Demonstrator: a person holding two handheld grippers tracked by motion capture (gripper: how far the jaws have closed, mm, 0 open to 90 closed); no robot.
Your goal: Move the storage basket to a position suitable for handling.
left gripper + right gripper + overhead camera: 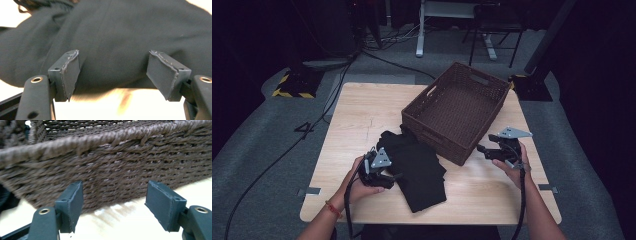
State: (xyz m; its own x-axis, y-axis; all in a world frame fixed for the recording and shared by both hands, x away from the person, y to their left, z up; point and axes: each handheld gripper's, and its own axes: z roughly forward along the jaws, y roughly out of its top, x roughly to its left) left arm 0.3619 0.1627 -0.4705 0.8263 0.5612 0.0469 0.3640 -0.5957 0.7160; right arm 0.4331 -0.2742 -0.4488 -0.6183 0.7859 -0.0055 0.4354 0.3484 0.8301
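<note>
A black garment [414, 162] lies crumpled on the light wooden table [362, 115], its far edge against the basket's near corner. My left gripper [395, 176] points at the garment's left edge, jaws open and empty. In the left gripper view the black cloth [120, 37] lies just beyond the two pads [70, 72], with nothing between them. A brown woven basket [457, 110] stands empty at the table's back right. My right gripper [480, 148] is open beside the basket's right front wall. The right gripper view has that woven wall [112, 167] close ahead of the gripper [113, 206].
The table's left half is bare wood. Cables [272, 160] trail across the grey floor at the left. A yellow-and-black striped base [294, 85] sits beyond the table's far left corner, and desk legs [419, 30] stand farther back.
</note>
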